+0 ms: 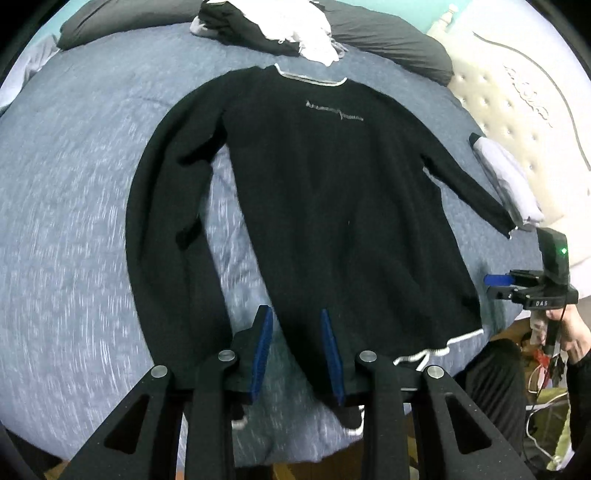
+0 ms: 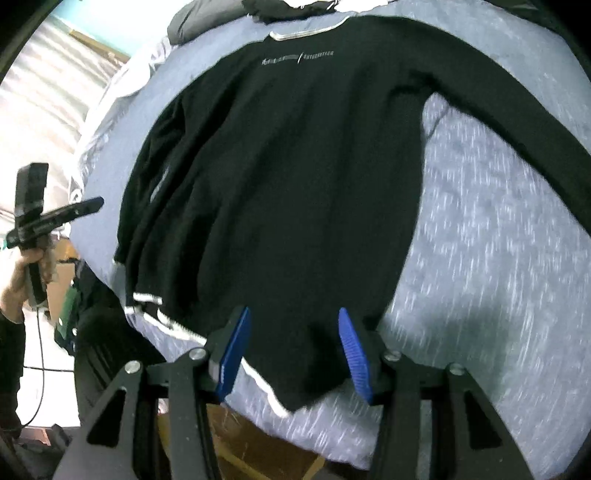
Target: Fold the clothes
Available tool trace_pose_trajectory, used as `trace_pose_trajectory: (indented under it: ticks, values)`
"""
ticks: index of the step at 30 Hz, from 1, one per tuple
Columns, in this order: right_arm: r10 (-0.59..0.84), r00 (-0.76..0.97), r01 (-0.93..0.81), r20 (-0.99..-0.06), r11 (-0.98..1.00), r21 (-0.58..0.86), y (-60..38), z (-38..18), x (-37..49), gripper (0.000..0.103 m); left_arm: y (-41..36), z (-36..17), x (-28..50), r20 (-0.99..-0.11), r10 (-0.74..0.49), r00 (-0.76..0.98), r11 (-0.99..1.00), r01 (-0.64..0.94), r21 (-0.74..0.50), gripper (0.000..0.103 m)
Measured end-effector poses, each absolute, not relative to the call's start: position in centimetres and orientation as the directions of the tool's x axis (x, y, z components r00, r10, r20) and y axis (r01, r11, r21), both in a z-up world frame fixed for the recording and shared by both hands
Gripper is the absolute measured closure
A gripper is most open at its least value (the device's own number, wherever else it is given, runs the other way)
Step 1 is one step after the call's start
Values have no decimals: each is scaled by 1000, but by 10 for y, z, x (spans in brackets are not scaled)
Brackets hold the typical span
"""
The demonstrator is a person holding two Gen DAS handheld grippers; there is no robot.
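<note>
Faintly, grey chest lettering (image 1: 334, 112) on the black sweatshirt (image 1: 325, 206) stays unreadable.

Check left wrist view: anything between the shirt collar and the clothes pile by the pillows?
Only bare blue-grey bedspread between the black shirt collar and clothes pile.
</note>
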State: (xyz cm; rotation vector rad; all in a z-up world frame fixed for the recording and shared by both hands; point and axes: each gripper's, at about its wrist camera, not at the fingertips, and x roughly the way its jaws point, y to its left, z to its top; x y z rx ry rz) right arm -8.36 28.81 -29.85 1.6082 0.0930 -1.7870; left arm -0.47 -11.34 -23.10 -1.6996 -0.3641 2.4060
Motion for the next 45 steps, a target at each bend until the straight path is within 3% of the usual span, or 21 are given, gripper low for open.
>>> trace_pose_trajectory:
  ticks: [13,18,22,30,32,33,34,41,44,45]
  values:
    - [-362,85,516,-928,-781,352,278,-341,-50,55,-100,-237,25,-897,305,-319,-946,8,-324,70]
    - [-293,59,552,-954,-787,276,272,-351,-42,93,-100,-237,29,-892,318,-322,-941,9,-339,70]
    - [-299,24,549,-954,-794,263,279,-347,-44,102,-99,-240,32,-893,321,-316,-941,4,-339,70]
    - [-412,14,512,-911,-780,360,308,-318,-53,102,-106,-253,31,-891,332,-310,-932,37,-360,70]
    - [-377,16,527,-926,-784,328,301,-319,-49,85,-105,-253,30,-892,331,-308,-933,35,-358,70]
    - [-357,20,541,-934,-782,310,297,-321,-45,55,-104,-253,30,-892,331,-307,-934,32,-357,70]
    - [-338,24,556,-941,-778,293,292,-322,-42,39,-102,-253,30,-893,332,-305,-934,28,-356,70]
    - [-218,42,600,-975,-775,199,268,-351,-28,40,-102,-255,32,-892,336,-301,-933,23,-359,70]
    - [-207,13,594,-978,-785,174,270,-356,-29,63,-102,-256,32,-892,338,-300,-933,20,-360,70]
    - [-211,13,582,-977,-793,179,274,-357,-31,77,-102,-256,33,-893,337,-299,-933,20,-359,70]
